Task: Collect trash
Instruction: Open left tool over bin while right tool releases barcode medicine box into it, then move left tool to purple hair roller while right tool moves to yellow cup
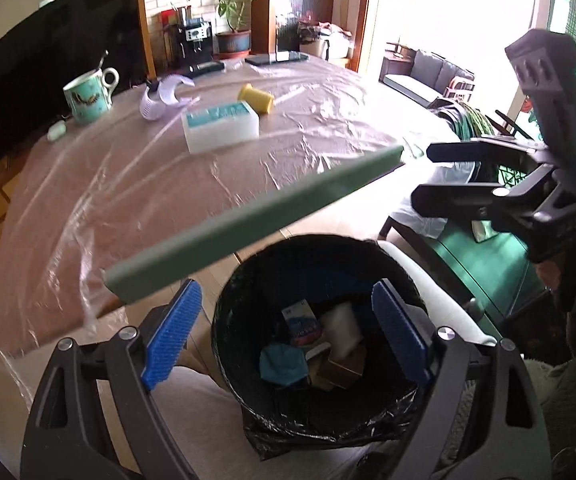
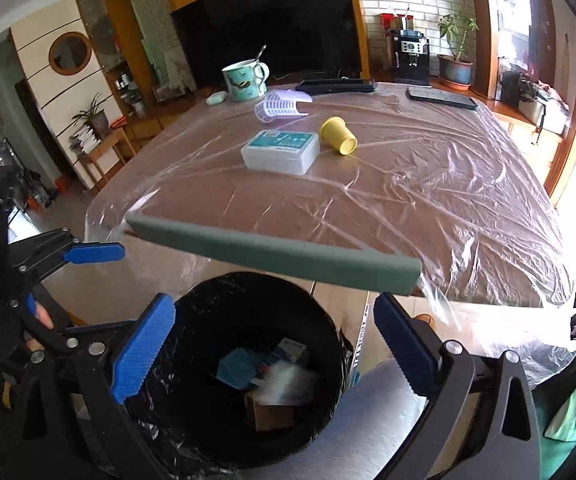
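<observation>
A black bin [image 1: 327, 242] [image 2: 224, 312] lined with a black bag stands below the table edge. Inside lie a blue mask [image 1: 282, 364], a white packet [image 1: 341, 328] and a brown box [image 2: 268, 414]. My left gripper [image 1: 287, 292] hangs open over the bin with nothing between its blue pads. My right gripper [image 2: 274, 302] is also open and empty above the bin, and shows at the right [image 1: 421, 176] in the left wrist view. On the table lie a tipped yellow cup [image 1: 256, 98] [image 2: 337, 135], a white wipes pack [image 1: 220, 126] [image 2: 282, 152] and a lavender plastic piece [image 1: 160, 98] [image 2: 282, 104].
The table [image 2: 407, 200] is covered in clear plastic sheet, with a green foam strip [image 1: 248, 228] [image 2: 272, 252] along its near edge just above the bin. A mug with a spoon [image 2: 244, 80], a remote [image 2: 335, 86] and a phone [image 2: 441, 98] sit at the far side.
</observation>
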`<state>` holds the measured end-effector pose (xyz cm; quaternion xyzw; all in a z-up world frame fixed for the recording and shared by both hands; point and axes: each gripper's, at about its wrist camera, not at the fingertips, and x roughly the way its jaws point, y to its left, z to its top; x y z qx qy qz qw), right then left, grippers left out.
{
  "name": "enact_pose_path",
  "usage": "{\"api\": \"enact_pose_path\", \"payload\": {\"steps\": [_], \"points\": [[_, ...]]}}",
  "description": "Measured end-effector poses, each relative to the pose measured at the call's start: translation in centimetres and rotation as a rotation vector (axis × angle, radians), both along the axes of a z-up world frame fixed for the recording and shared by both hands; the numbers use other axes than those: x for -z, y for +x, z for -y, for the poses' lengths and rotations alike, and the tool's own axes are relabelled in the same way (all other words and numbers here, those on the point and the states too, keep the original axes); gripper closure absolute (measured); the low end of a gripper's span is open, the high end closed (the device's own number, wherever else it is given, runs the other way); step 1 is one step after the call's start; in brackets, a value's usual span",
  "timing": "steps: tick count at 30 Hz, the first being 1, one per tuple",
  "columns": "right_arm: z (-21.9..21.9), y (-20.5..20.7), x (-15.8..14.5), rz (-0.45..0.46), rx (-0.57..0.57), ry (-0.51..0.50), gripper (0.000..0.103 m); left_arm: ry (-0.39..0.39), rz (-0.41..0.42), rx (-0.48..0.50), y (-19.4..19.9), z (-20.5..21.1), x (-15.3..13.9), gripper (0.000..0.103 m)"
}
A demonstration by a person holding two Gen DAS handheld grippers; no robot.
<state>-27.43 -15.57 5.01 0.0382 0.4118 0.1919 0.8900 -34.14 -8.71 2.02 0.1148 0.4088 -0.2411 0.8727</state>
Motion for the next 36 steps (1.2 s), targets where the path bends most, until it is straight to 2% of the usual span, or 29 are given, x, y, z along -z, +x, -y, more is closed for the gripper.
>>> {"api": "enact_pose_path", "payload": {"steps": [2,6,12,14,17,19,23,26,28,32,36], "points": [[-0.2,0.2,-0.3,0.006,0.010,0.009,0.005,-0.004,0.013,-0.008,0.3,-0.3,-0.7,0.015],[-0.1,1.6,-1.4,0.050,0.043,-0.034,0.005,-0.005,0.063,-0.037,1.6,-0.9,-2.4,0.015],[-0.1,6.1,-2.3,0.117,0.072,-0.114,0.005,-0.001,0.142,-0.120,6.5,-2.0,-5.2,0.015],[-0.3,7.8,-2.3,0.119,0.079,-0.143,0.005,0.028,0.168,-0.138,8.5,-1.8,-5.7,0.015],[-0.5,11.1,-2.0,0.110,0.086,-0.167,0.005,0.114,0.224,-0.144,11.5,-0.7,-5.9,0.015],[-0.6,12.8,-1.6,0.090,0.089,-0.170,0.010,0.148,0.237,-0.143,13.4,0.0,-5.9,0.015],[-1.0,16.5,-0.7,0.051,0.070,-0.172,0.016,0.143,0.202,-0.114,17.7,1.2,-5.5,0.016],[-1.3,18.4,-0.1,0.030,0.064,-0.163,0.017,0.108,0.156,-0.094,20.9,1.8,-5.6,0.031],[-1.5,19.3,0.2,0.017,0.057,-0.155,0.021,0.090,0.120,-0.075,22.7,2.4,-5.4,0.050],[-1.6,20.9,0.8,-0.004,0.055,-0.146,0.022,0.108,0.056,-0.050,26.3,3.7,-4.2,0.053],[-1.6,21.8,1.3,-0.015,0.048,-0.150,0.023,0.133,0.012,-0.025,28.4,4.7,-3.1,0.059]]}}
